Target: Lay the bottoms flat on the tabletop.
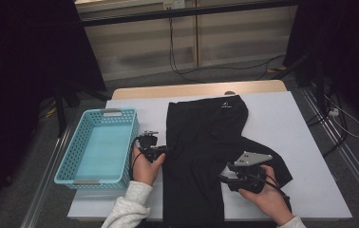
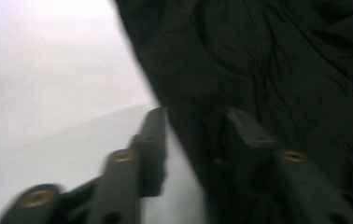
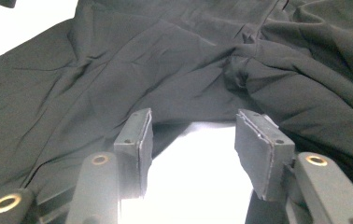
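Holding 2 grippers over the white table (image 1: 306,142), I worked at the black trousers (image 1: 201,142) spread flat along its middle, waistband at the far end. My left gripper (image 1: 164,151) sat at the garment's left edge, jaws parted, the cloth edge lying between them unpinched. My right gripper (image 1: 222,178) stood released too, bare table between its pads, fabric just beyond. A turquoise basket (image 1: 70,159) sat well left of the trousers.

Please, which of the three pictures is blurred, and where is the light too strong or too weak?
The left gripper view is smeared by motion blur across the black garment. The right gripper view is sharp, but the white table cover is glaring. The high view is sharp on the table, dark at both upper corners.
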A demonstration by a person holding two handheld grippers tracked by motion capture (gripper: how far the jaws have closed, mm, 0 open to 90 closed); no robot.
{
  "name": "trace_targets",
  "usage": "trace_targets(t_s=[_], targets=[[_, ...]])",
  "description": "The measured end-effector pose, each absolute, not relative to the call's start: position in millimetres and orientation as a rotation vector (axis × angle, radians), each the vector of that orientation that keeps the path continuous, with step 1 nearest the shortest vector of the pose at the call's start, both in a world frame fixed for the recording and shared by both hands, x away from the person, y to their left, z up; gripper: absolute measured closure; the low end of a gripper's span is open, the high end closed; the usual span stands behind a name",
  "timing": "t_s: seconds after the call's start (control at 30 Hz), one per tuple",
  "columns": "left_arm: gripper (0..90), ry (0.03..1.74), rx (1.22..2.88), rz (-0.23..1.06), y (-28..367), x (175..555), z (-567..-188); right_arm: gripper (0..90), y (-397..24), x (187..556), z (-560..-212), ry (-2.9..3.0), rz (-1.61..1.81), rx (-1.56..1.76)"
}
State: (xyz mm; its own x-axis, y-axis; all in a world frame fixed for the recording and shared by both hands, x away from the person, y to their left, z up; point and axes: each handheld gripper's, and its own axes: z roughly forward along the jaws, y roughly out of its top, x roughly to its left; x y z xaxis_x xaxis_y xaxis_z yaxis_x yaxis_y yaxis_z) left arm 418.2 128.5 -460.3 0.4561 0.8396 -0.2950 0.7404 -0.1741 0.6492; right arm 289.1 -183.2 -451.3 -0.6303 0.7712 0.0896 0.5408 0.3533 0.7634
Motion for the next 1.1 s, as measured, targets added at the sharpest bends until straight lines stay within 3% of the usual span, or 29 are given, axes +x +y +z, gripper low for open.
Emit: trace_targets(t_s=[0.17, 0.47, 0.5, 0.57, 0.8, 1.1], targets=[[88.1, 1.35, 1.959, 0.13, 128.1, 422.2, -460.0, 46.9, -185.0, 287.3, -449.5, 2.329, 1.156, 1.166], [87.5, 1.425, 1.966, 0.217, 141.8, 432.6, -455.3, 43.3, -197.5, 287.6, -444.0, 2.277, 1.156, 1.195], [84.1, 1.429, 1.958, 0.229, 143.0, 432.1, -455.0, 42.5, -199.9, 288.1, -443.3, 2.268, 1.153, 1.198], [68.5, 1.42, 1.952, 0.236, 143.8, 429.8, -453.2, 41.3, -205.6, 289.2, -441.3, 2.247, 1.154, 1.212], [40.6, 1.298, 1.989, 0.197, 139.6, 411.6, -445.8, 38.3, -236.2, 298.4, -434.8, 2.145, 1.118, 1.287], [27.7, 1.133, 2.071, 0.185, 132.8, 389.0, -443.8, 40.3, -272.5, 309.0, -445.0, 2.061, 1.031, 1.421]])
